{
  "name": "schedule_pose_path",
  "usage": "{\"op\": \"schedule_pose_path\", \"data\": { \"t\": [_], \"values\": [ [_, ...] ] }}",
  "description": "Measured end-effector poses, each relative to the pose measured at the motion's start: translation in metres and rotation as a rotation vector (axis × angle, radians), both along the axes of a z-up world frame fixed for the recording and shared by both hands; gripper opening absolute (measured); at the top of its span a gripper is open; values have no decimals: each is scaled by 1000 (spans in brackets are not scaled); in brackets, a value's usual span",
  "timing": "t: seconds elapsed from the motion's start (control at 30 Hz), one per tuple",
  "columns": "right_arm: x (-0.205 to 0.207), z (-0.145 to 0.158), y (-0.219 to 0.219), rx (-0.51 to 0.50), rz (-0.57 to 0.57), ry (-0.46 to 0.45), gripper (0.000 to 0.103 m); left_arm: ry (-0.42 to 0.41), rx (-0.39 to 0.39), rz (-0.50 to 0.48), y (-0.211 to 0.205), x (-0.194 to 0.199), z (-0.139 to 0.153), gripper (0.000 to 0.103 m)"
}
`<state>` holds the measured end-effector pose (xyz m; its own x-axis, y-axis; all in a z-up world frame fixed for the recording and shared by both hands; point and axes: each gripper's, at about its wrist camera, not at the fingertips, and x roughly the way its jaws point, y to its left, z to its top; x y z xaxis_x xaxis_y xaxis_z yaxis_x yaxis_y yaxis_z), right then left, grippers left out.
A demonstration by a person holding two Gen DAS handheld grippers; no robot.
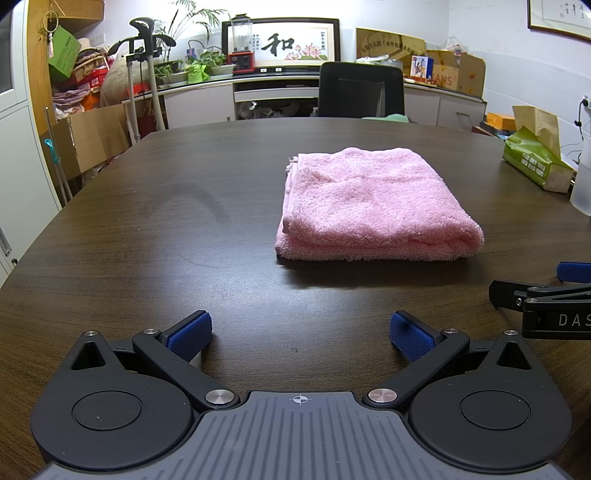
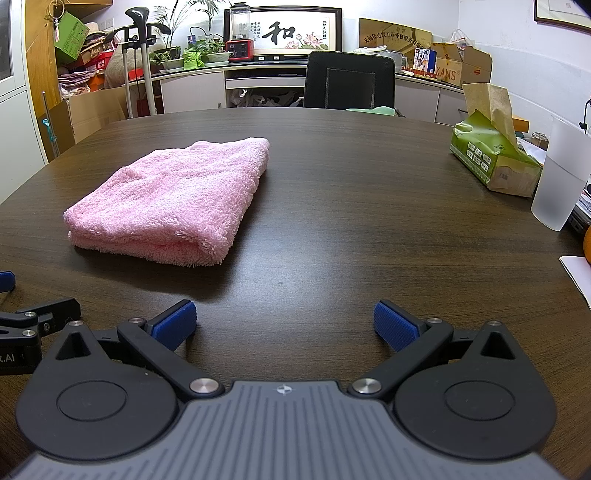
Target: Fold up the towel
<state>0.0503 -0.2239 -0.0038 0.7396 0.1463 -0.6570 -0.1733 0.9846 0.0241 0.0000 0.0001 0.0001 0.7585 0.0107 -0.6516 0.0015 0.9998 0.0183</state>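
**Towel ahead, between both grippers**

On the table (image 1: 147, 221) I see the pink towel (image 1: 373, 206) already folded, long axis running away from me. It lies at one o'clock from my left gripper (image 1: 300, 334), eleven o'clock from my right gripper (image 2: 284, 325), about equally near. Both jaws gape fully, empty.

This looks like an office doubling as a storeroom. A wide dark wood-grain tabletop (image 2: 332, 177) fills the room, with a black office chair (image 2: 349, 79) pushed up at its far side. Behind it runs a low white cabinet (image 2: 192, 90) carrying potted plants (image 2: 207, 51), a blender (image 2: 240, 33) and a framed calligraphy picture (image 2: 291, 31). Cardboard boxes (image 2: 461, 64) and piled clutter fill the corners, and a tissue box (image 2: 495, 158) sits on the tabletop.
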Motion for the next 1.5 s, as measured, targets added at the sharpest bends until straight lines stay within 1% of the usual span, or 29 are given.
{"op": "schedule_pose_path", "data": {
  "t": [1.5],
  "values": [
    [1, -2, 0, 0, 3, 0, 103, 0, 0, 2, 3, 0, 2, 103]
  ]
}}
